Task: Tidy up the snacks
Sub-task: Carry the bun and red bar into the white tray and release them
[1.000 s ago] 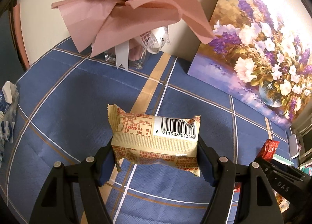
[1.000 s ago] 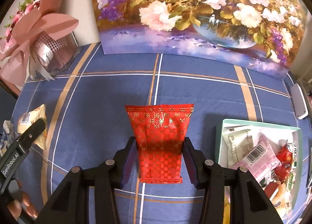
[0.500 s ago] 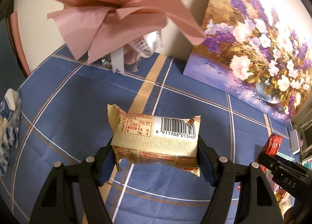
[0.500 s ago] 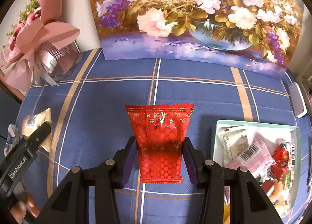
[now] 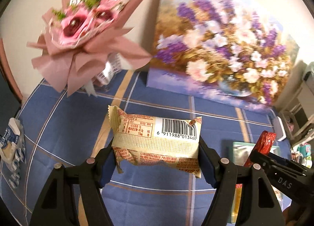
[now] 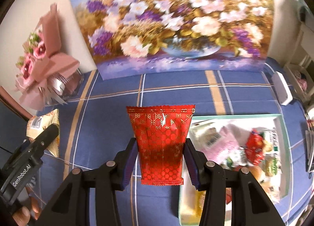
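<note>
A: What is registered, taken from the largest item down?

B: A worktop (image 6: 109,112) covered in blue plaid cloth is shown. A floral painting (image 6: 172,23) is stood at its far edge, against the wall. A pink wrapped bouquet (image 5: 82,35) is seen to the left of the painting. A teal-rimmed box (image 6: 235,117) is placed in front of the painting's right end, and several wrapped snacks are contained in it; these are blurred and cannot be told apart.

A: How is the left claw (image 5: 156,157) set?

B: It is closed narrowly on a beige snack pack (image 5: 157,143), which is gripped at both short ends. The pack is held crosswise above the cloth, barcode side up, in front of the painting's left end.

A: And the right claw (image 6: 162,159)?

B: It is clamped on a red snack pack (image 6: 162,143), held lengthwise with the serrated end pointed toward the painting. The pack is positioned in front of the painting's middle, just beside the box's left wall.

A: Is anything else recorded?

B: A blue-and-white packet (image 5: 11,147) is seen at the worktop's left edge, well left of the painting.
</note>
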Available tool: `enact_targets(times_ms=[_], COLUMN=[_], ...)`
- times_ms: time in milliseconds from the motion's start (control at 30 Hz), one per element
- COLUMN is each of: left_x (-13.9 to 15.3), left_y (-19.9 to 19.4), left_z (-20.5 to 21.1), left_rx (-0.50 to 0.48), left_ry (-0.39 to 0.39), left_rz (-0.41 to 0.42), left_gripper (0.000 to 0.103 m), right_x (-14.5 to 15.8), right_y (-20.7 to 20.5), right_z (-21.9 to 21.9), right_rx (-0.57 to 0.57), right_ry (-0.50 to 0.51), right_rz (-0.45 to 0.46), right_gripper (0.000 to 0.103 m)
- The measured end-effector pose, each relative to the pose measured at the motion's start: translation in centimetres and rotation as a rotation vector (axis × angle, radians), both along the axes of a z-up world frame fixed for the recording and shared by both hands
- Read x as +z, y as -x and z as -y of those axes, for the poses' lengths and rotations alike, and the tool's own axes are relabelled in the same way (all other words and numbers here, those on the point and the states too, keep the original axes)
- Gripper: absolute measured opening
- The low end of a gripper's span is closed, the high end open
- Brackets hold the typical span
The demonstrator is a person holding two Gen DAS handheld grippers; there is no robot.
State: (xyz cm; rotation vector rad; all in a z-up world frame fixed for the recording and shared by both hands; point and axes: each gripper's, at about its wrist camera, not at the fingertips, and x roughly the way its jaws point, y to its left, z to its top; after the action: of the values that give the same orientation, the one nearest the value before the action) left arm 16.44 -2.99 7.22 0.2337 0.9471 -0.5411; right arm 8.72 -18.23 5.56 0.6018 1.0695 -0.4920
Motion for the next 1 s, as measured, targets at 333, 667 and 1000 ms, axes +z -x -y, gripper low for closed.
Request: enact_targets(times_ms=[333,667,1000], left_x=[3.5,3.2,1.1], left_y=[6.0,12.8,16.5], left_z=[3.1,7.7,13.0], left_rx=[-0.086,-0.182,-0.29], left_ry=[0.033,0.066,0.024], left_rz=[0.014,-0.01,-0.041], left_gripper=[0.075,0.075,0.075], right_x=[3.1,3.7,2.3], right_y=[7.0,14.2,19.2], right_z=[2.8,6.6,10.7], right_rx=[-0.091,-0.215,-0.304], right_ry=[-0.025,-0.054,-0.089], right_rz=[0.061,0.094,0.079], right_gripper=[0.05,0.05,0.05])
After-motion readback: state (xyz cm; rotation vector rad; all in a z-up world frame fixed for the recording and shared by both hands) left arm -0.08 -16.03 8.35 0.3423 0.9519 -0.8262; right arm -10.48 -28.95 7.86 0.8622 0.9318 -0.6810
